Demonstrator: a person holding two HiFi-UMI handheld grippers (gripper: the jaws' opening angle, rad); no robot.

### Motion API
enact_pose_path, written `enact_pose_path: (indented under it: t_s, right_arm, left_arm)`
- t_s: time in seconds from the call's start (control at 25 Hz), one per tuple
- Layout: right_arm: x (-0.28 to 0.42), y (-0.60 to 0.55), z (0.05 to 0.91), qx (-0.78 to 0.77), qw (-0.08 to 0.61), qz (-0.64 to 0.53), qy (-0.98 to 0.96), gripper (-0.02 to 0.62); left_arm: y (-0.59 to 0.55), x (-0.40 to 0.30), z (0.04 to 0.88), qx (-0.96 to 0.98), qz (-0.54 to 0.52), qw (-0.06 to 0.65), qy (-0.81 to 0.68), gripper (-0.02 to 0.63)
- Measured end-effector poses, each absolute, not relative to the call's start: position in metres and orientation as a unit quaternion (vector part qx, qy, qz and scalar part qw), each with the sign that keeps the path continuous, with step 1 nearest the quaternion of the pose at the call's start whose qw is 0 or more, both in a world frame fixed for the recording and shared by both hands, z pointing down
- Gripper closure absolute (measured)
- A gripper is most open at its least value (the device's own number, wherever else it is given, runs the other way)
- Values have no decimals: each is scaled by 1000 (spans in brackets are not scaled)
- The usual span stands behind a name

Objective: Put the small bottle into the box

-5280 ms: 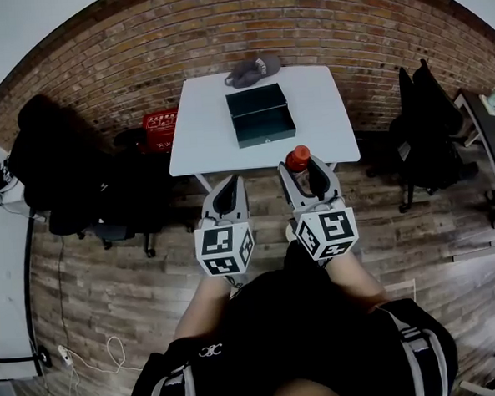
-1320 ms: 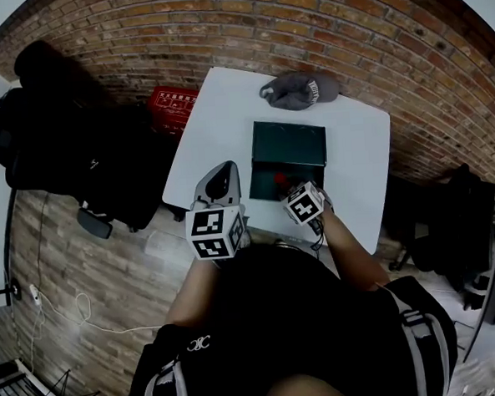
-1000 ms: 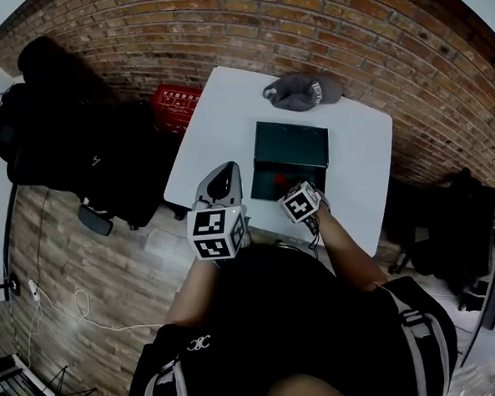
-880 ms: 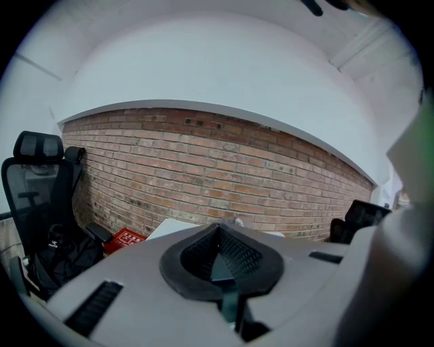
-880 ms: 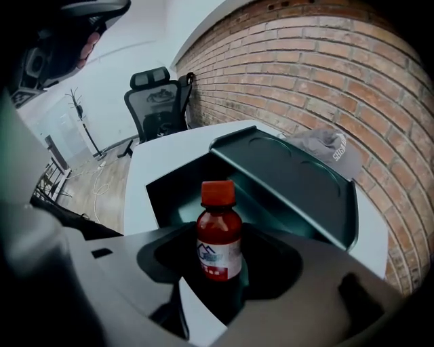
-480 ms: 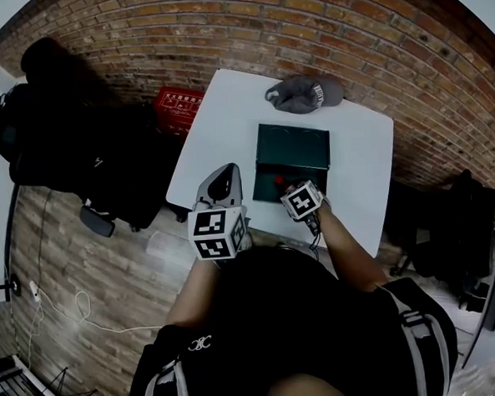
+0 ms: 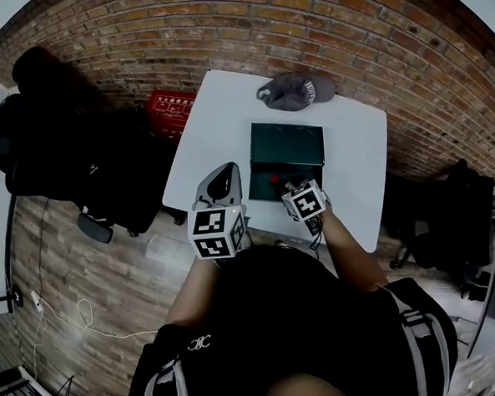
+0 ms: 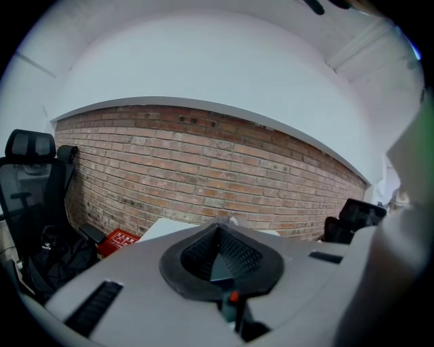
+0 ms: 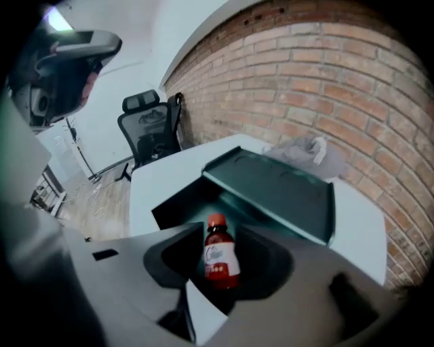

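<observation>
The small bottle (image 9: 218, 260), red with a red cap and a white label, sits inside the dark green box (image 9: 274, 188), whose lid stands open at the back. My right gripper (image 9: 227, 252) hangs over the box's near edge with the bottle between its jaws. The jaws are closing, and dark gaps show on both sides of the bottle. In the head view the bottle's cap (image 7: 273, 180) peeks out just ahead of the right gripper (image 7: 285, 186), over the box (image 7: 287, 145). My left gripper (image 7: 221, 177) is held off the table's near left edge, jaws together and empty.
The white table (image 7: 218, 124) carries a grey cap (image 7: 296, 90) behind the box. A red crate (image 7: 170, 114) sits on the floor at the left, next to black office chairs (image 7: 61, 162). Another black chair (image 7: 449, 214) stands at the right. A brick wall runs behind.
About five seconds ago the right gripper held the bottle short of the table; now the bottle lies in the box. Over the last second the gripper stays at the box's near edge.
</observation>
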State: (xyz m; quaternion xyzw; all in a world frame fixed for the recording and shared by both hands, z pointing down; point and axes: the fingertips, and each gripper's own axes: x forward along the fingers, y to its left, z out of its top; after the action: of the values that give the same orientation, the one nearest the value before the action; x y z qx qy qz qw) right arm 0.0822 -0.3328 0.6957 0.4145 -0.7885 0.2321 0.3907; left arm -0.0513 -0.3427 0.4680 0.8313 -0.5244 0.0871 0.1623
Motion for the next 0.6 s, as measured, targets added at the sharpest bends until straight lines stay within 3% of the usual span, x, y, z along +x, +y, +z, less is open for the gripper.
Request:
enact_pose_path:
  t_s: [0.04, 0.08, 0.4, 0.6]
  right_arm:
    - [85, -339, 684, 437, 367, 213, -793, 505]
    - [88, -346, 670, 460, 340, 193, -798, 546]
    - [100, -368, 542, 550, 168, 93, -813, 565]
    - [113, -366, 481, 577, 68, 89, -809, 566]
  left_arm:
    - [-343, -51, 468, 832, 87, 162, -523, 594]
    - [-344, -50, 468, 833, 88, 163, -522, 594]
    - [-348, -37, 470, 845, 92, 162, -502, 594]
    - [-353, -25, 466, 853, 94, 157, -489, 594]
